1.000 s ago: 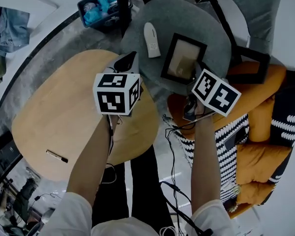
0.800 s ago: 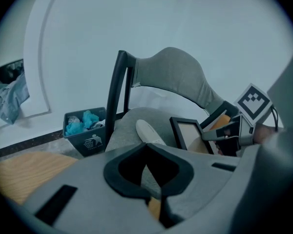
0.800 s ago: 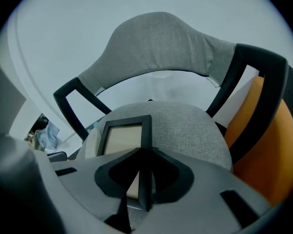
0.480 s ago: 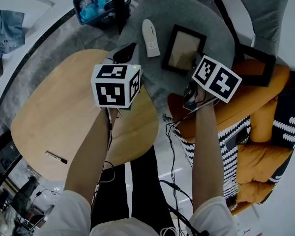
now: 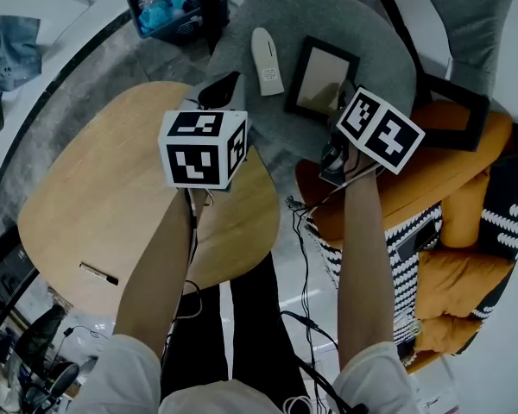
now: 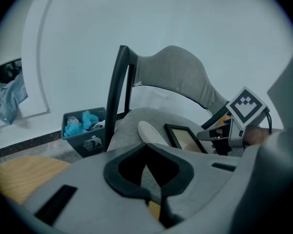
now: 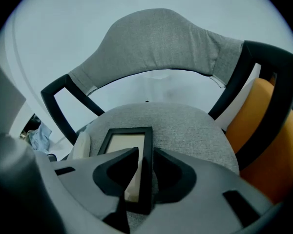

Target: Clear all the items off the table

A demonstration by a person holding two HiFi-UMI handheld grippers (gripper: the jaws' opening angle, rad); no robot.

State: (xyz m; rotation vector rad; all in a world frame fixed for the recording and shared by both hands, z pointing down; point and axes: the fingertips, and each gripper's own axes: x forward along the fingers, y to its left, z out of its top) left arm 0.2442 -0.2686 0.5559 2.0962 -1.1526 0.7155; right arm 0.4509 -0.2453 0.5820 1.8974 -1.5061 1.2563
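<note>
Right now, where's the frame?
Head view, upper middle: frame lies on the grey chair seat, right of the remote, its right edge between the right gripper's jaws, which have just been opening.

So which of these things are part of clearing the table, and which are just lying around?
Job: pen on the wooden table; picture frame and white oblong object, lying on the grey chair.
Lying about: waste bin; orange cushions; striped cushion.

Dark waste bin [image 6: 87, 139] standing on floor beyond worktop [image 5: 104, 188], holding blue crumpled stuff. Denim cloth [image 5: 13, 46] lying far left. Orange cushion [image 5: 449, 175] sitting at right, black-and-white striped fabric [image 5: 406, 266] lying below it. Black cables [image 5: 296, 216] trailing across pale floor.
</note>
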